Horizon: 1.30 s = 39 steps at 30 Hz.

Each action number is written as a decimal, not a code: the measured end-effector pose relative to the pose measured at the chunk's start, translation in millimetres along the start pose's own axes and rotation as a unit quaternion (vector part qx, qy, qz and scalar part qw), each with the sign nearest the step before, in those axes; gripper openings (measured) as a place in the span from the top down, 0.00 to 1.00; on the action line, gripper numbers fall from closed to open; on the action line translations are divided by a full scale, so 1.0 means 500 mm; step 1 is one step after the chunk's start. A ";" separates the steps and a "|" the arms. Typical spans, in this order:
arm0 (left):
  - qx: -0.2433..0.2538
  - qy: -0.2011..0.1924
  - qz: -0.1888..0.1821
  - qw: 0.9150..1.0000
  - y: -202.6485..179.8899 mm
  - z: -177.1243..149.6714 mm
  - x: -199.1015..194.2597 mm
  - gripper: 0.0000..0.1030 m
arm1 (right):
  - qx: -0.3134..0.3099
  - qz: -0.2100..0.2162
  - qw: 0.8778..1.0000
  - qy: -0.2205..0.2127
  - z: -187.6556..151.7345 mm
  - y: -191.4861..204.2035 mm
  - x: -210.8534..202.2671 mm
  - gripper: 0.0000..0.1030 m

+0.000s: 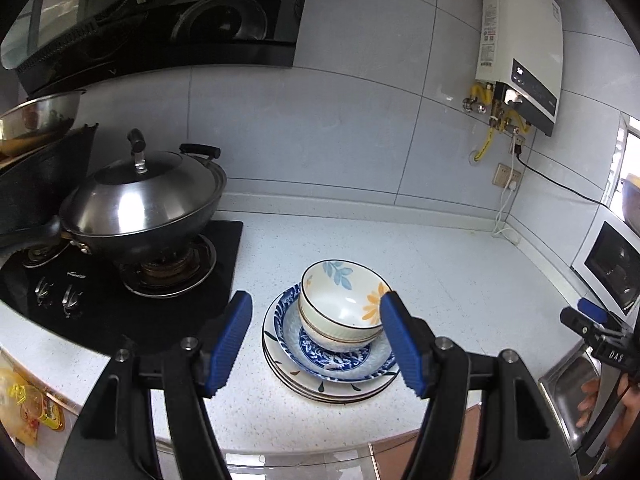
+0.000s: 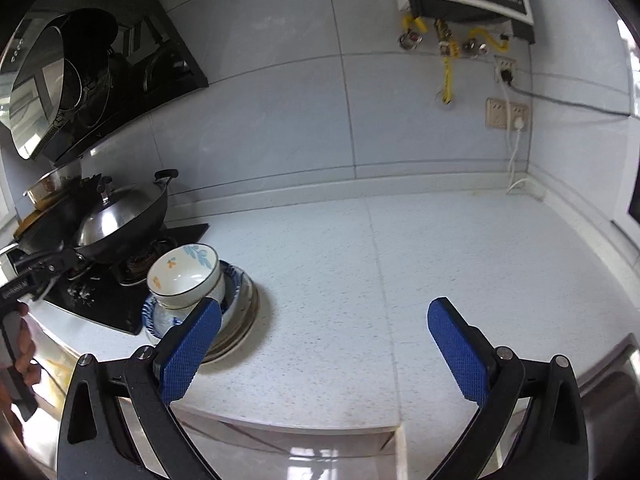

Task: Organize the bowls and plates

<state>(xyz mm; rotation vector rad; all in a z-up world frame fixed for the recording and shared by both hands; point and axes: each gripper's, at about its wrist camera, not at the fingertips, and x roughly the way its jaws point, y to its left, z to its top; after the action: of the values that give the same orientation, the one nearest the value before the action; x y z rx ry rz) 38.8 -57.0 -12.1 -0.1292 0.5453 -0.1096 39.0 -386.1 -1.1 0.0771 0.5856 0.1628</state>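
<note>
On the white counter stand two nested floral bowls point(image 1: 344, 296) on a blue patterned plate point(image 1: 332, 364), which tops a pile of white plates point(image 1: 320, 392). My left gripper point(image 1: 316, 298) hovers open just in front of this stack and its blue pads touch nothing. In the right wrist view the bowls point(image 2: 184, 272) and the plates point(image 2: 240, 320) lie at the left. My right gripper point(image 2: 325, 304) is wide open over bare counter to their right, with nothing between its fingers. Each gripper shows at the edge of the other's view: the right gripper point(image 1: 588, 316) and the left gripper point(image 2: 40, 268).
A lidded wok point(image 1: 140, 200) sits on the black gas stove point(image 1: 100, 312) left of the stack. A steel sink point(image 1: 568, 392) and a microwave point(image 1: 612, 264) are at the right. A water heater point(image 1: 520, 52) and cables hang on the tiled wall. The counter's front edge point(image 2: 300, 424) is close below.
</note>
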 end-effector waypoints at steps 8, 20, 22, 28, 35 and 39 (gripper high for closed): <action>-0.028 0.009 0.033 0.999 -0.038 -0.023 -0.059 0.37 | -0.025 -0.029 0.999 0.005 -0.045 -0.007 -0.028 0.01; -0.017 0.007 0.038 0.999 -0.030 -0.062 -0.140 0.37 | -0.031 -0.007 0.999 0.024 -0.081 0.048 -0.066 0.01; -0.007 0.012 0.042 0.999 -0.022 -0.065 -0.137 0.37 | -0.039 -0.023 0.999 0.024 -0.082 0.067 -0.077 0.01; 0.019 0.009 0.028 0.999 0.005 -0.072 -0.145 0.37 | -0.039 -0.050 0.998 0.029 -0.084 0.122 -0.103 0.01; 0.034 0.024 -0.011 0.999 0.031 -0.069 -0.132 0.37 | 0.005 -0.082 0.996 0.015 -0.072 0.150 -0.146 0.01; 0.045 0.029 -0.027 0.998 0.040 -0.076 -0.126 0.37 | 0.032 -0.090 0.995 0.029 -0.066 0.156 -0.156 0.01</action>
<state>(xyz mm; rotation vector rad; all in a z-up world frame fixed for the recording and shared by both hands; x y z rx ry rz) -33.1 -32.1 -15.6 -0.0531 0.5939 -0.1905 -53.5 -321.8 23.1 0.0818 0.6522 -0.0289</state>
